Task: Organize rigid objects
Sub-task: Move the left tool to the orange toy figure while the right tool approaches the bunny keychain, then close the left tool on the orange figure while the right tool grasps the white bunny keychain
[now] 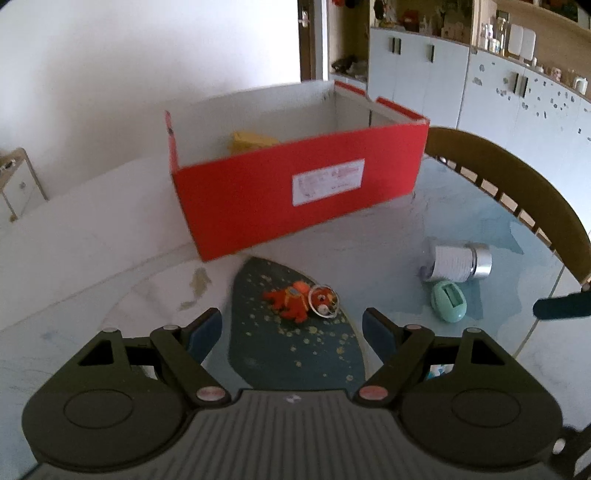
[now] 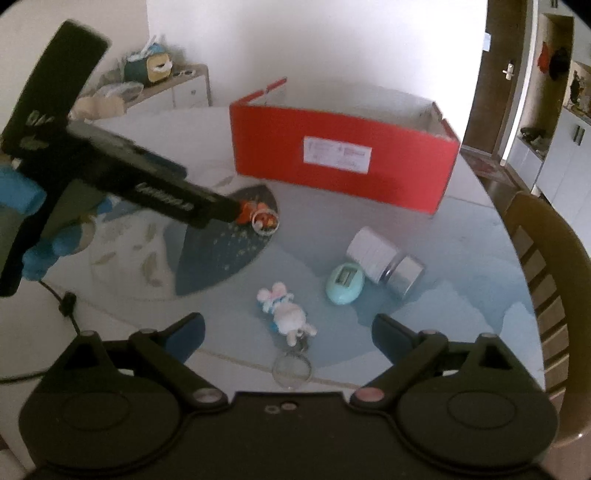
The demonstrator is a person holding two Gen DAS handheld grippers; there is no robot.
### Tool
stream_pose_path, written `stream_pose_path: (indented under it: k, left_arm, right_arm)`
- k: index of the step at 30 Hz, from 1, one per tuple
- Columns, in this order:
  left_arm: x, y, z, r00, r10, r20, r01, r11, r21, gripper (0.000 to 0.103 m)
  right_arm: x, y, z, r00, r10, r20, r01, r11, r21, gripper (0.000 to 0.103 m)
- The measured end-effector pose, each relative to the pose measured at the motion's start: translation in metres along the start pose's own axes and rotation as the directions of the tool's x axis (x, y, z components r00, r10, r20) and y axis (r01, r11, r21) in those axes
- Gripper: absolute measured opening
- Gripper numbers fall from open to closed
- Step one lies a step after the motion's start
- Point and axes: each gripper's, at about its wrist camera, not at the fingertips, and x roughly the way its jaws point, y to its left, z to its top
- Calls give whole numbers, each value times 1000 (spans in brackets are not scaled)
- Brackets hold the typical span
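Left gripper (image 1: 291, 325): black ribbed housing, two round black hubs, linkage arms with silver and reddish pivot screws, blue-padded fingers (image 1: 205, 328). Right gripper (image 2: 288, 326) same build; thin black cable (image 2: 68, 306) trails from the left one.

A home dining room: beyond the tongs stand pale blue cupboards (image 1: 436, 74) under cluttered wooden shelves (image 1: 524, 33), a brown wooden chair (image 1: 517, 177) alongside the surface (image 1: 369, 251).

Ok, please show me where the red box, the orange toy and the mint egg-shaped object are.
red box (image 1: 258, 206): left wrist view, on its front wall.
orange toy (image 1: 291, 301): left wrist view, on its body.
mint egg-shaped object (image 2: 345, 282): right wrist view, on its top face.
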Motion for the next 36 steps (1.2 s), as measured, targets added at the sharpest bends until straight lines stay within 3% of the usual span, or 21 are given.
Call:
stream_pose_path:
  k: [12,32,36]
  left_arm:
    - [51,11,14,994,-77,-75,67,991,-118,83]
    - [72,10,16,996,-46,-80,37,993,-112,83]
    - [70,9,14,997,-28,-70,20,994,-112,75]
  right_arm:
    - [21,7,-4,999,26,-44,-27,999,-40,75]
    - [48,2,3,996,25,-89,-31,998,-63,48]
    - [50,2,4,996,27,-83,-32,997,-65,47]
